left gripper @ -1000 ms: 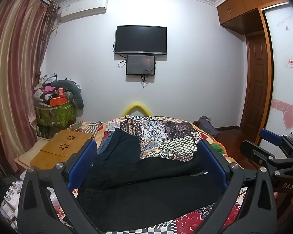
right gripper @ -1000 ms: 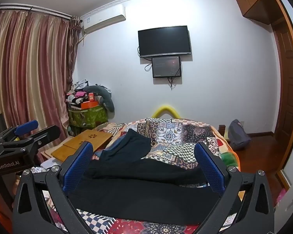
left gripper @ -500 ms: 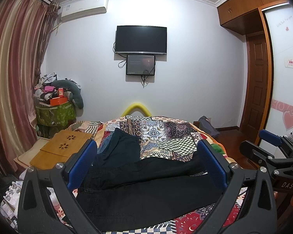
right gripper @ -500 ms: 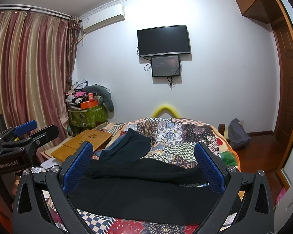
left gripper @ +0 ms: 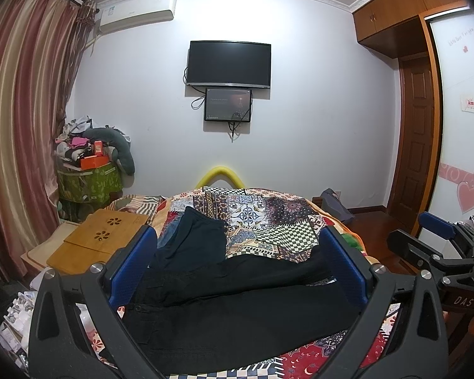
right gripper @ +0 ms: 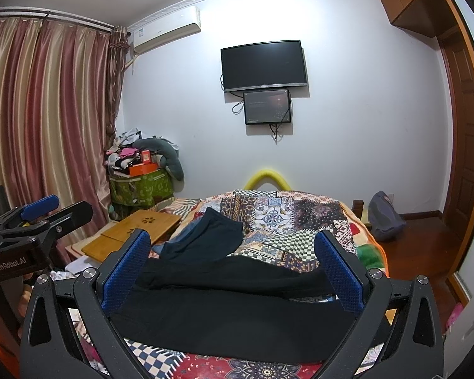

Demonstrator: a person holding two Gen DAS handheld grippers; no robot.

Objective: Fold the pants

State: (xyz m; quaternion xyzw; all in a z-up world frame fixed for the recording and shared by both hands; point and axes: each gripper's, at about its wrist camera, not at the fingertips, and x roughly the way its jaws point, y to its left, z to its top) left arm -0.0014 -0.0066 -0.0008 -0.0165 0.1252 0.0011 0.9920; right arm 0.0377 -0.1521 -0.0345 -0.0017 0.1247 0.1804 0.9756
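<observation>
Black pants [left gripper: 237, 312] lie spread across the near end of the bed, waist at the left, legs running right; they also show in the right wrist view [right gripper: 237, 312]. A second dark garment [left gripper: 192, 240] lies behind them. My left gripper [left gripper: 237, 268] is open and empty, held above the pants. My right gripper [right gripper: 232, 271] is open and empty, also above the pants. Each gripper shows at the edge of the other's view: the right one [left gripper: 439, 246], the left one [right gripper: 41, 218].
A patchwork quilt [left gripper: 262, 218] covers the bed. A wooden lap desk [left gripper: 101, 237] sits at the bed's left. A green bin piled with clutter [left gripper: 88, 180] stands by the curtain. A grey bag [right gripper: 385, 218] lies on the floor at right. A TV [left gripper: 229, 63] hangs on the far wall.
Both views have shifted only very slightly. The pants lie as before and both grippers stay open.
</observation>
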